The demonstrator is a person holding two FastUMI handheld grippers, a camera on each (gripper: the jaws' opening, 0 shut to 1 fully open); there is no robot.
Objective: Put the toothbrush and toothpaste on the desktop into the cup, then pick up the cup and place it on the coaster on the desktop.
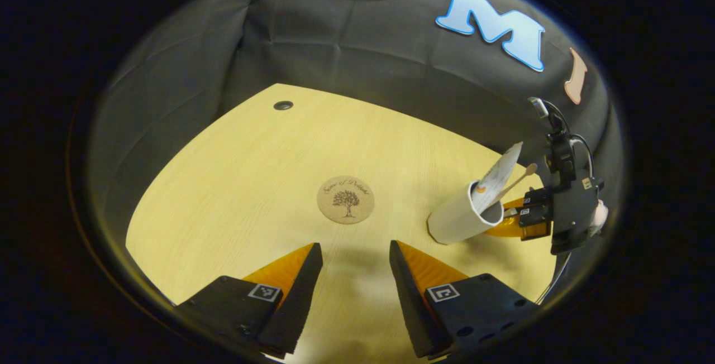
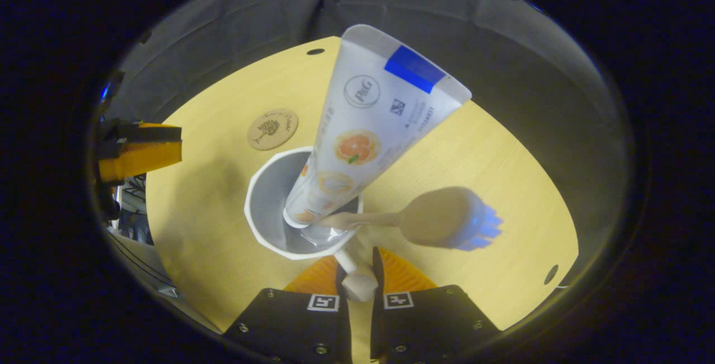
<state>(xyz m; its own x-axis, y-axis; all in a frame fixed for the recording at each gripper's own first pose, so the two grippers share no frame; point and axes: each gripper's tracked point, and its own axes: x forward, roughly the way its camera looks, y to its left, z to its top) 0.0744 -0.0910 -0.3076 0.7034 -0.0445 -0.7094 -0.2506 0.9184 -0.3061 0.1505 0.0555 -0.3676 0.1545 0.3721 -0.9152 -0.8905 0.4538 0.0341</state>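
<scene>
The right hand-held gripper (image 2: pixel 357 274) pinched the cup's (image 2: pixel 268 196) handle, toothpaste (image 2: pixel 368 129) and toothbrush (image 2: pixel 435 221) inside; the coaster (image 2: pixel 272 128) lay at eleven o'clock. The left hand-held gripper (image 1: pixel 354 274) gaped wide. Tilting could spill the top-heavy contents.

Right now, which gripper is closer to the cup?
Right. The right gripper is closed on the handle of the cup; the left gripper hangs open over the desktop, apart from the cup, facing the coaster.
</scene>
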